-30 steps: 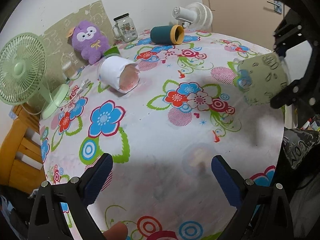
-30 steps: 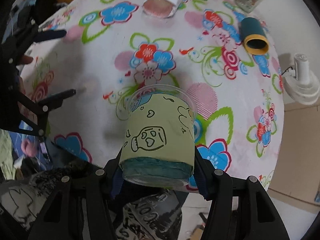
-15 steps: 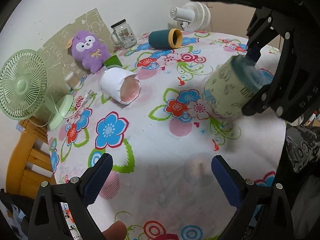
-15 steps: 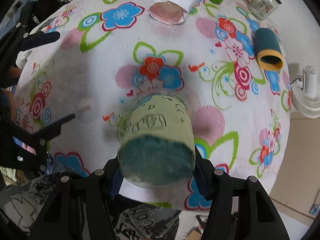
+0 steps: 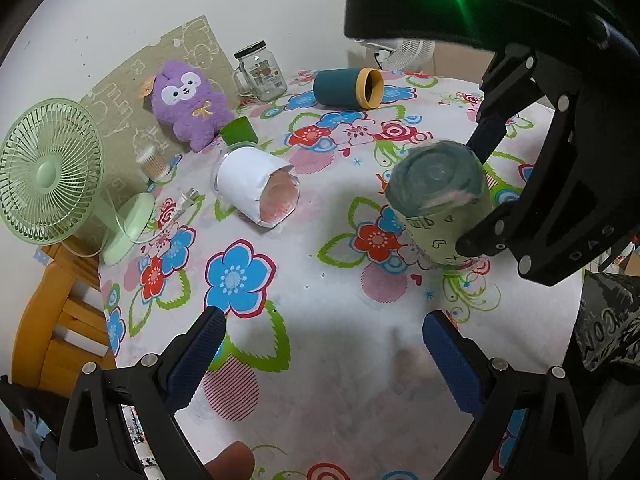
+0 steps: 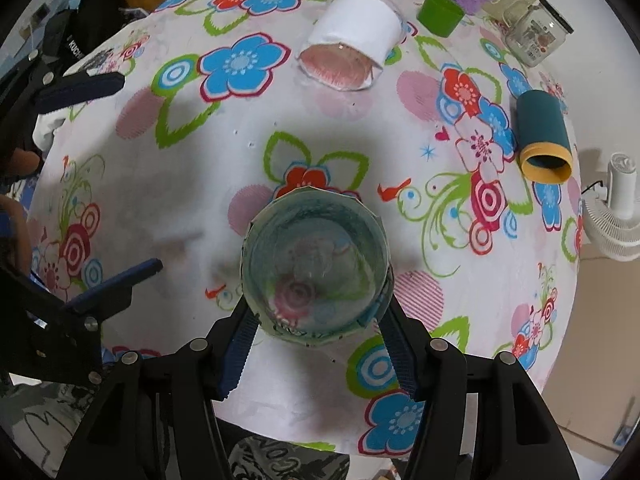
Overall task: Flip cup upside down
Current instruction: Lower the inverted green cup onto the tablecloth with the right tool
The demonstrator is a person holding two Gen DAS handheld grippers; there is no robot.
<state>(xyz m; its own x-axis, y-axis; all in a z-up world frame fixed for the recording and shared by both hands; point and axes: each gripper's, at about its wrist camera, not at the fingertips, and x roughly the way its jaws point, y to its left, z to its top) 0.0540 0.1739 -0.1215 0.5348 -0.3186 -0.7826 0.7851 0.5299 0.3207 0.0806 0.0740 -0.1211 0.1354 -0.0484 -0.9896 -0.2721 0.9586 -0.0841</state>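
Note:
The clear cup with a pale green doodle sleeve [image 5: 440, 208] is upside down, its blue-tinted base up, rim at or just above the floral tablecloth [image 5: 304, 264]. My right gripper [image 6: 316, 320] is shut on the cup [image 6: 316, 264] from above; I look down onto its base. In the left wrist view the right gripper's black frame [image 5: 560, 184] hangs over the cup at right. My left gripper [image 5: 320, 356] is open and empty near the table's front edge, left of the cup; it shows in the right wrist view [image 6: 116, 176].
A white-sleeved cup [image 5: 256, 184] lies on its side at mid table. A teal tumbler [image 5: 346, 88] lies on its side at the back. A glass jar [image 5: 260, 72], purple plush [image 5: 188, 104], small green cup [image 5: 239, 130], green fan [image 5: 52, 172] and white fan [image 6: 620, 208] stand around.
My right gripper has swung the green-sleeved cup from tilted to fully upside down and lowered it toward the tablecloth. My left gripper has stayed open in place.

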